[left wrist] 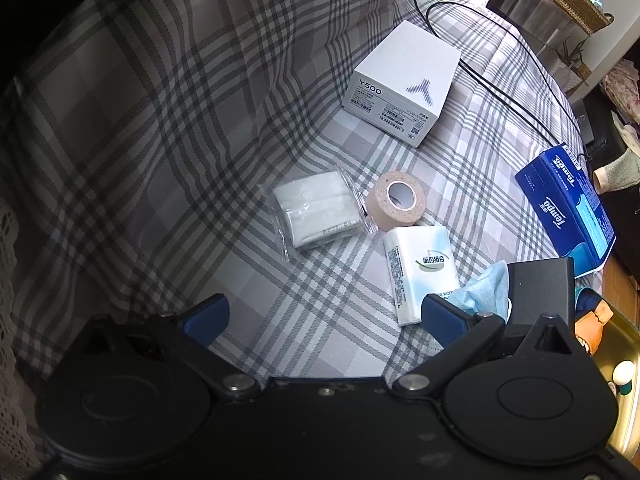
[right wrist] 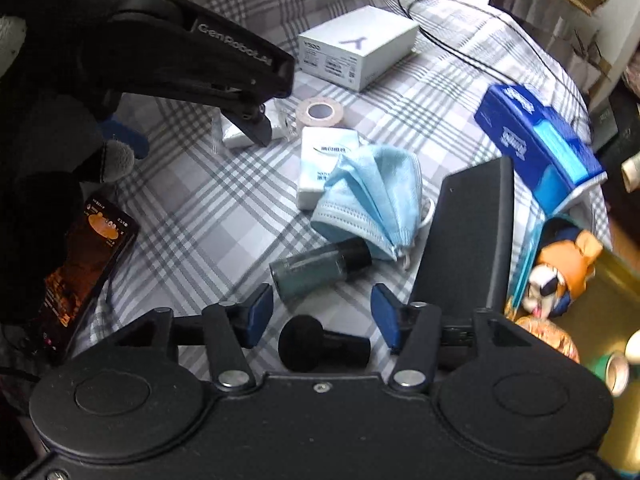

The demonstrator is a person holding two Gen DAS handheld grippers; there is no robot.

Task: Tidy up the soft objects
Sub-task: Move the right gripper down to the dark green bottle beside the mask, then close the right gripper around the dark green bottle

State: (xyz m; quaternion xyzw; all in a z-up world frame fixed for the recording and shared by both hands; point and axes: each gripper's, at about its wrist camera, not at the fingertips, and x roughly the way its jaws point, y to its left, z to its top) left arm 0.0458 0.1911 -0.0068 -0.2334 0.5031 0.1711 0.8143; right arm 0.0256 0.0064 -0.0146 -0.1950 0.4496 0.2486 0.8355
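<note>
A: What is seen from the left wrist?
B: The left hand-held gripper (left wrist: 324, 316) is spread, empty; a clear-bagged white cloth pack (left wrist: 316, 210) is seen ahead of it on the plaid bedsheet (left wrist: 160, 120).

A: And the right wrist?
B: The right hand-held gripper (right wrist: 322, 314) is parted, nothing pinched; a crumpled light-blue face mask (right wrist: 372, 204) lies ahead, beyond a dark glass bottle (right wrist: 316, 266).

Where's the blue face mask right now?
In the right wrist view, the blue face mask lies mid-frame on the plaid cloth, overlapping the white tissue pack, above the dark bottle.
</note>
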